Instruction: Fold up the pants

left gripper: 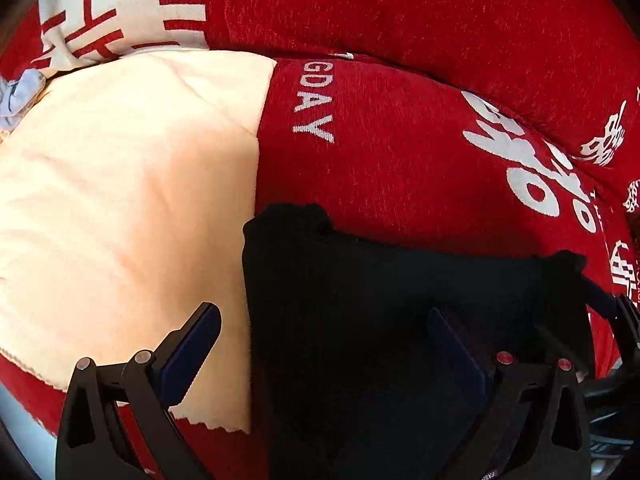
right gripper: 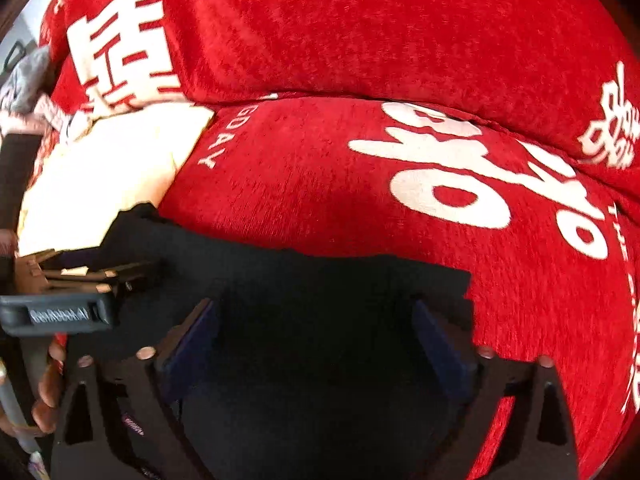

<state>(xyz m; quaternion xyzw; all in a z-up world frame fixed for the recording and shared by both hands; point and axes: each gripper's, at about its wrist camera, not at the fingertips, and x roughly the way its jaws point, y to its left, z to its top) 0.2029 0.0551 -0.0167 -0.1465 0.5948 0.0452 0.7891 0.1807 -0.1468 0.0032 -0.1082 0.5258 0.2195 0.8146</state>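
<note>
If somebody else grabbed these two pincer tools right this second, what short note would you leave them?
Left gripper: open, holding nothing, above the left edge of the black pants.
Right gripper: open, holding nothing, over the pants.
The pants lie as a flat dark block on the red sofa cover, their left edge next to the cream cloth.
Done: they look folded at least once, though the dark fabric hides how many layers.
Left: probably one more fold, or just tidying the edges; judge by feel.
</note>
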